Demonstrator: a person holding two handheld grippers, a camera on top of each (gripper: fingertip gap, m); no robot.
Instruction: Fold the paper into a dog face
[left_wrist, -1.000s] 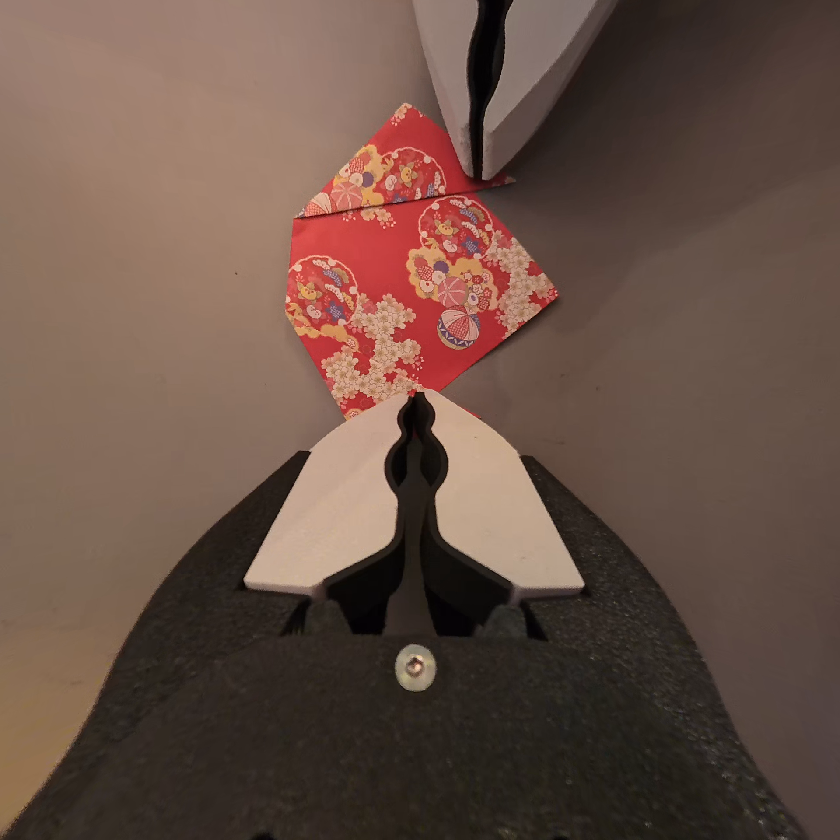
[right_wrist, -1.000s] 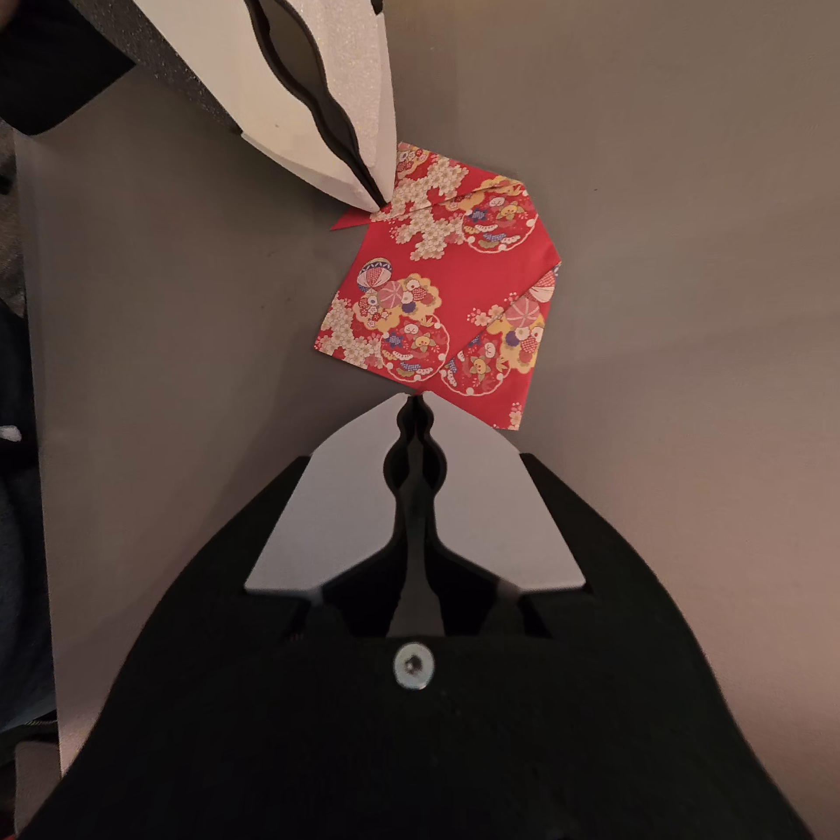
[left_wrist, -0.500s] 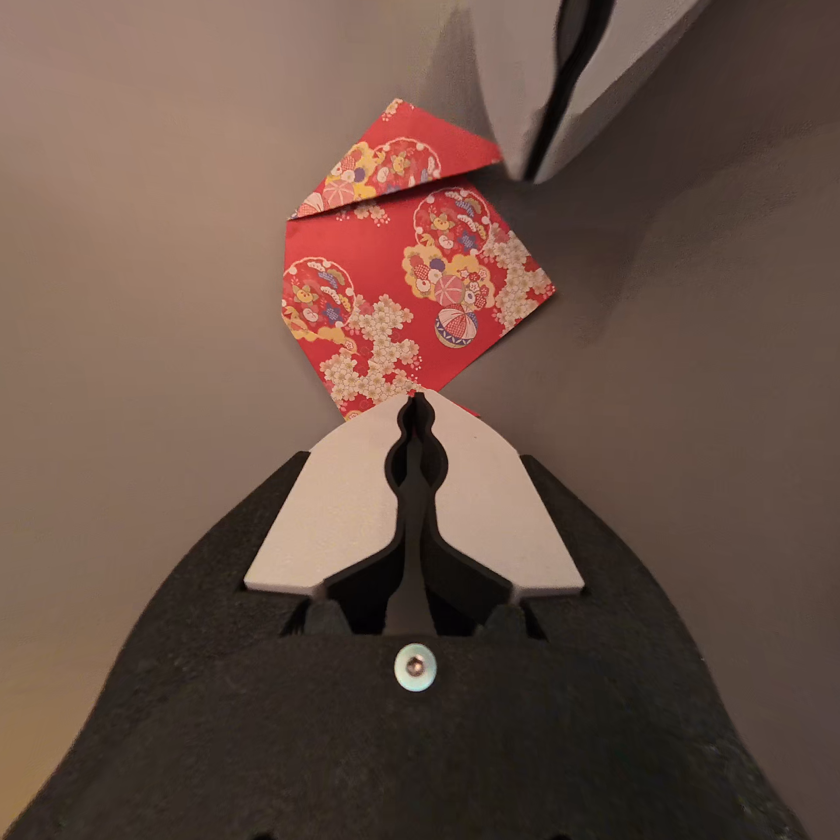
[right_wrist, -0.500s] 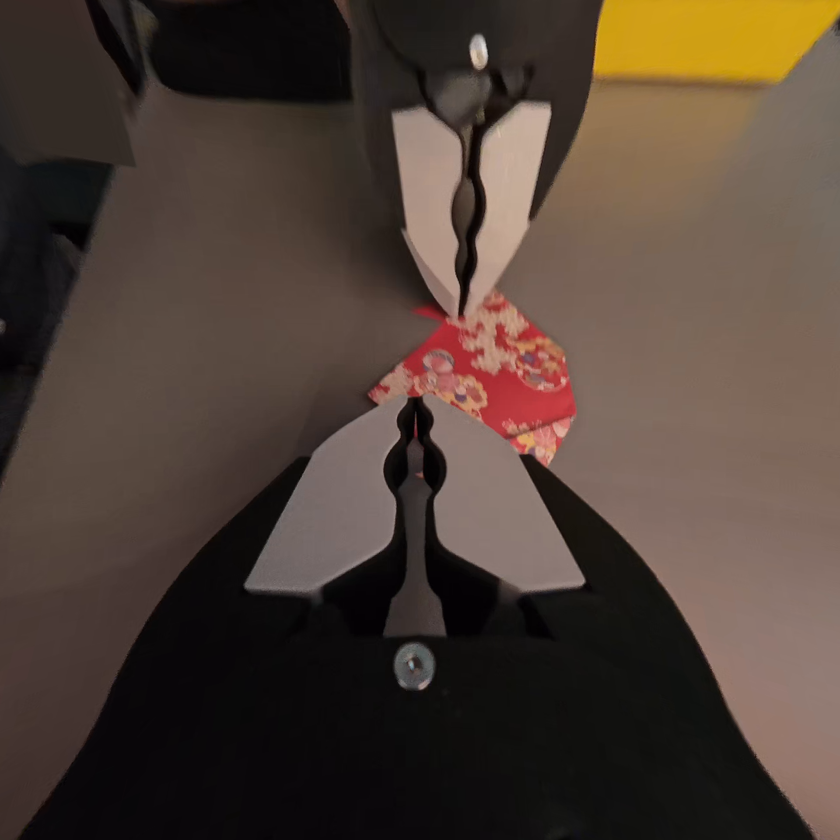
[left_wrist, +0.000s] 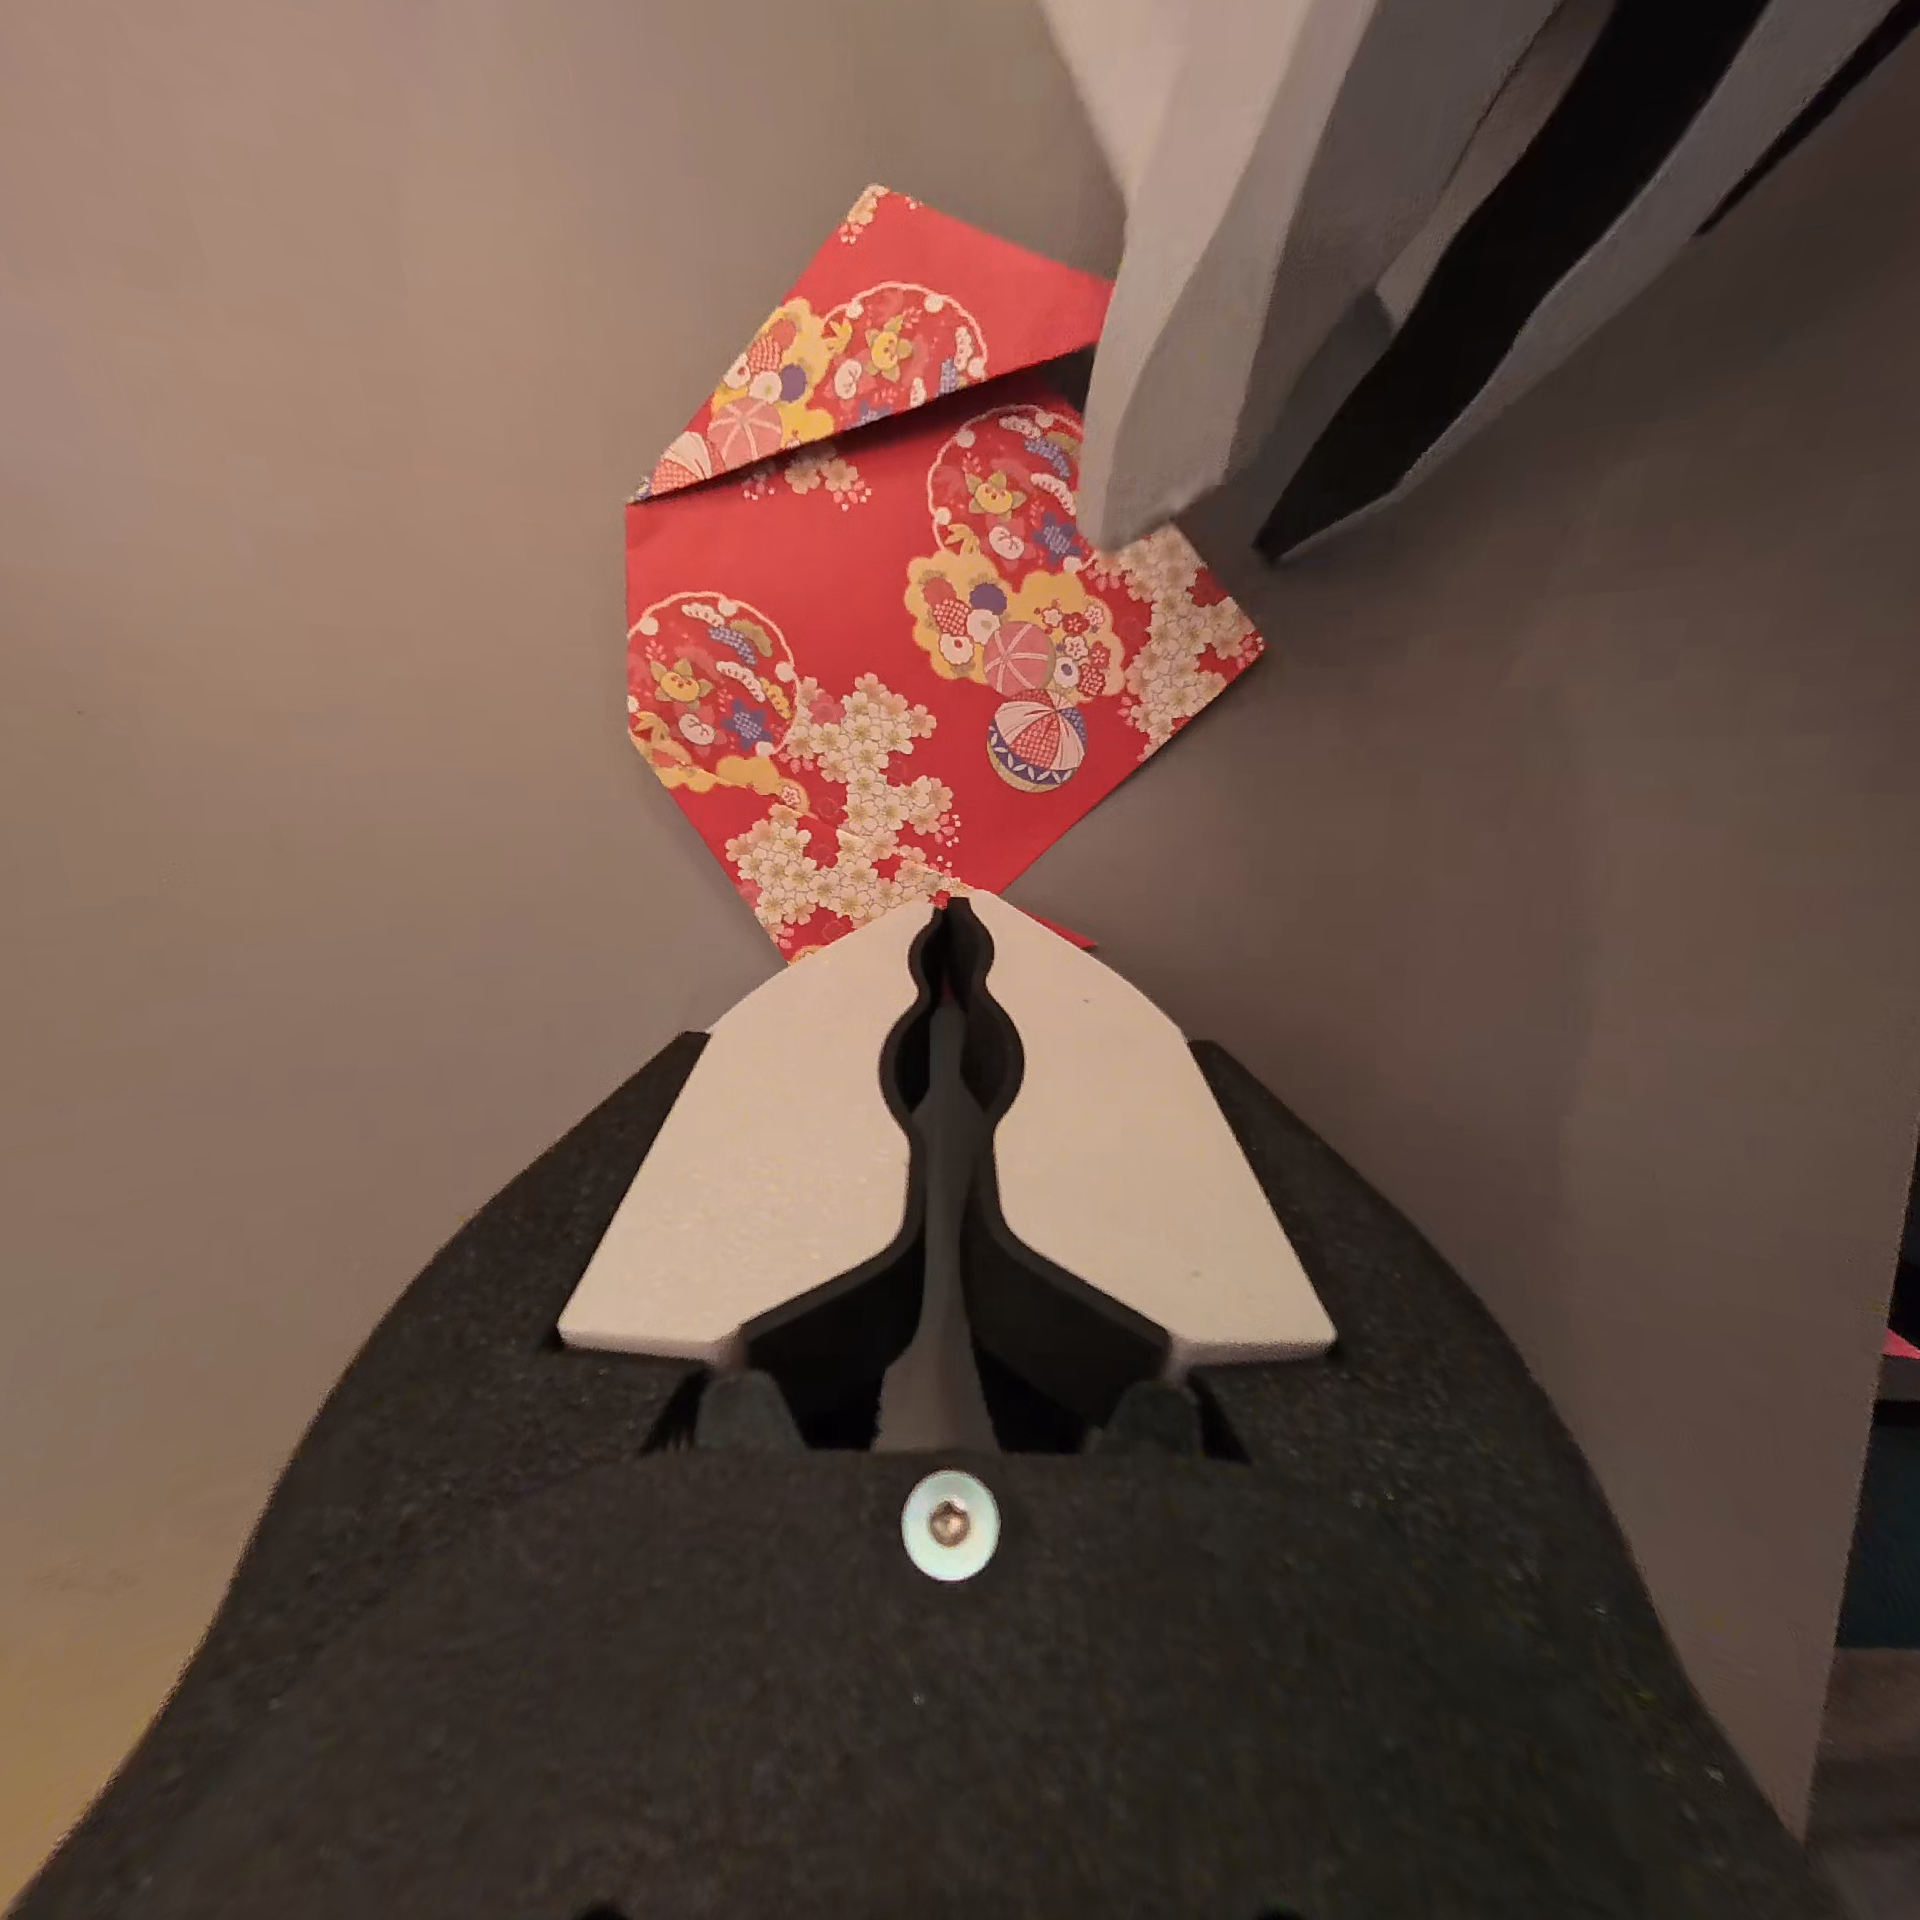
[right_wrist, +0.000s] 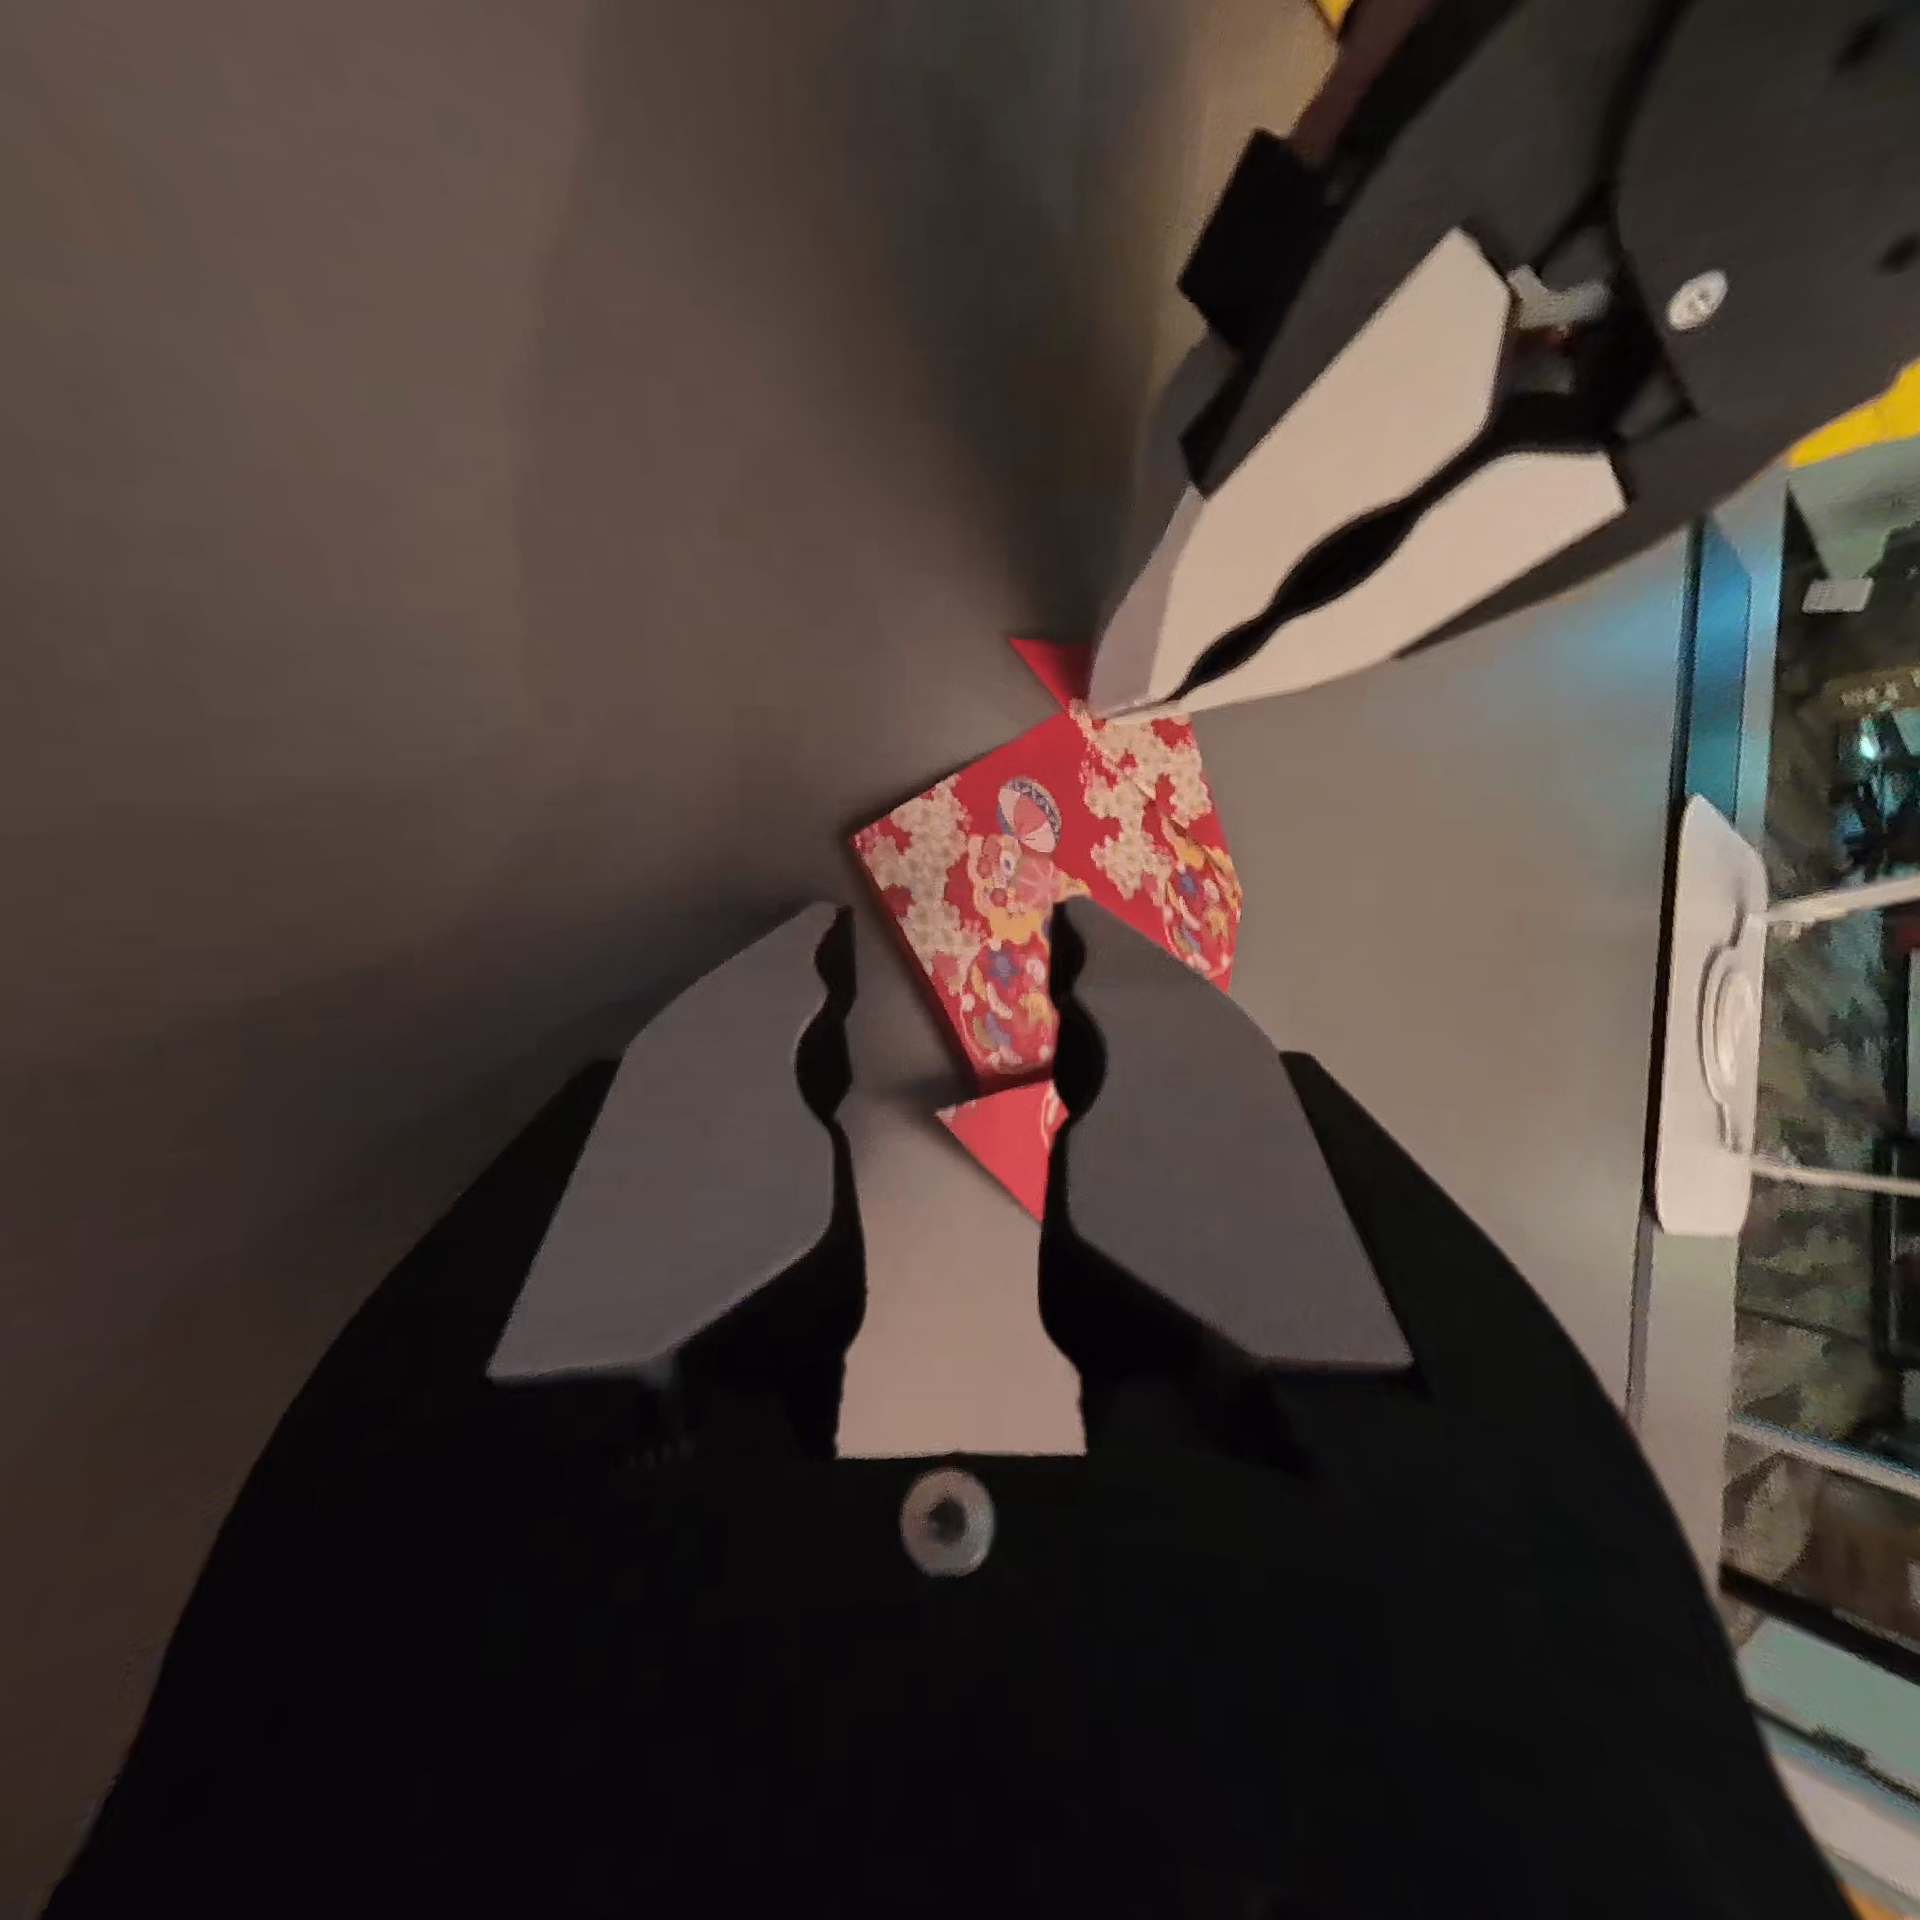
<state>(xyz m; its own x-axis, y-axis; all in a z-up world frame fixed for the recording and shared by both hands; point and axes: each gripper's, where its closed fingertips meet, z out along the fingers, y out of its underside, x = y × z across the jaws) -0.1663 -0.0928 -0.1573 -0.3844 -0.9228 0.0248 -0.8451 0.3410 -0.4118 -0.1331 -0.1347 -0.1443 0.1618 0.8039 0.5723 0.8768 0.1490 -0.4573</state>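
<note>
Both tongs work one red paper (left_wrist: 894, 644) on the grey table (left_wrist: 312, 520). Your left tongs (left_wrist: 951, 914) pinch its near corner shut; keep that pressure. Your right tongs (right_wrist: 951, 925) gape, empty, straddling the far folded flap; close squarely.

The red floral-patterned folded paper (left_wrist: 894, 644) lies flat on the grey table (left_wrist: 312, 520). The left gripper (left_wrist: 951, 912) pinches its near corner; the right gripper (left_wrist: 1195, 535), fingers parted, hovers over its far corner.
</note>
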